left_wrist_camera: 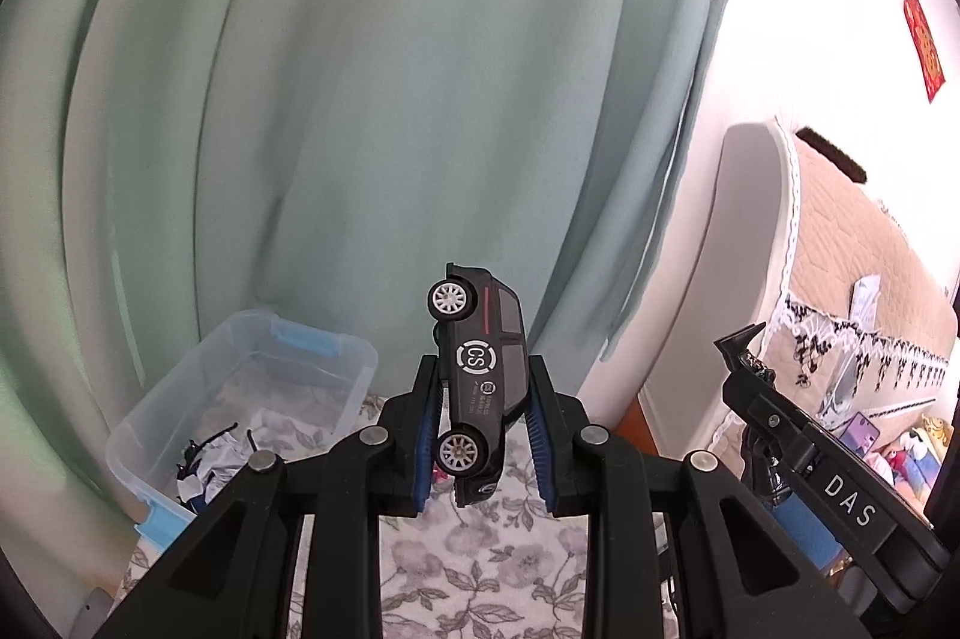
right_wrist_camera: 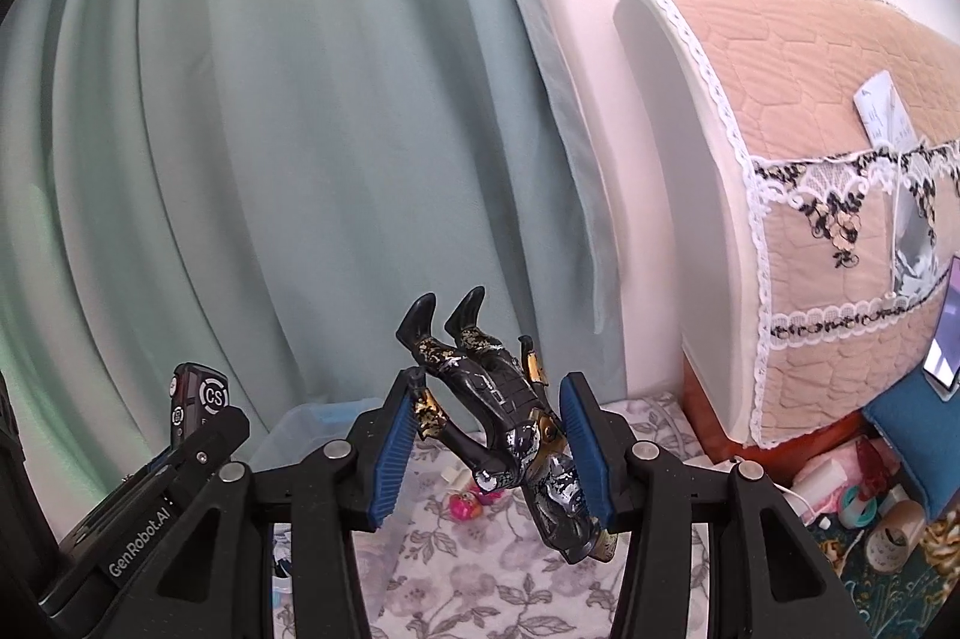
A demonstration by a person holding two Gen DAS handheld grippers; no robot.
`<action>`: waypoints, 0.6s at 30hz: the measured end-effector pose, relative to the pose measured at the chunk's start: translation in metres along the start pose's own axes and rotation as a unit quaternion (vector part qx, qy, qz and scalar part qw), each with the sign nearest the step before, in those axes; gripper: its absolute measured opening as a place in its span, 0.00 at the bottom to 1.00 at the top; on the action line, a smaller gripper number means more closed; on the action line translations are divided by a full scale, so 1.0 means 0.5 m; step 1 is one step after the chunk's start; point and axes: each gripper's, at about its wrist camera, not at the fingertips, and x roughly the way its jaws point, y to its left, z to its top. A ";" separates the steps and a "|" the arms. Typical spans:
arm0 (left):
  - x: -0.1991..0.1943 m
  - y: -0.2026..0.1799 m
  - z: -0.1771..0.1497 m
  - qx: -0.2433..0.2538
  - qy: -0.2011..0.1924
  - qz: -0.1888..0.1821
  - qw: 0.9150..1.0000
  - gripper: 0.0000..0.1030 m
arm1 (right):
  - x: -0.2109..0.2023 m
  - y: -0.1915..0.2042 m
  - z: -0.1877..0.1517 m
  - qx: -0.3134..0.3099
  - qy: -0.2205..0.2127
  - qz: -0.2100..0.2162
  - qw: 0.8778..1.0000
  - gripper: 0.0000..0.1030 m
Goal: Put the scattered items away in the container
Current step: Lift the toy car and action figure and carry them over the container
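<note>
One toy car (left_wrist_camera: 480, 381) (nose down) fills the left tool (left_wrist_camera: 483, 435), one black figure (right_wrist_camera: 510, 417) the right tool (right_wrist_camera: 489, 450).

The toy car (left_wrist_camera: 480, 375) in the centre looks like glossy black plastic or painted metal, with pale matt wheels. The tool (left_wrist_camera: 483, 435) holding it is matt black plastic with ribbed blue pads (left_wrist_camera: 423, 450) and small shiny metal pins. At lower left, the box (left_wrist_camera: 240, 399) is clear smooth plastic with light blue clips. The figure (right_wrist_camera: 510, 417) in the right wrist view is glossy black with gold and silver specks. The curtain (left_wrist_camera: 360, 99) is soft matt green cloth. The bedsheet (left_wrist_camera: 480, 567) is flowered cloth; the cover (right_wrist_camera: 810, 159) at right is quilted fabric with lace.
</note>
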 end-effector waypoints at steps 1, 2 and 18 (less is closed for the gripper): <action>-0.001 0.003 0.001 -0.001 -0.001 0.000 1.000 0.27 | 0.000 0.005 0.000 -0.002 0.000 0.001 1.000 0.50; -0.003 0.008 0.003 -0.003 -0.003 0.001 1.000 0.27 | 0.002 0.007 -0.002 -0.004 0.000 0.001 1.000 0.50; 0.020 0.092 0.003 -0.035 -0.003 0.016 0.999 0.27 | 0.023 0.078 -0.017 -0.027 0.018 0.003 0.999 0.50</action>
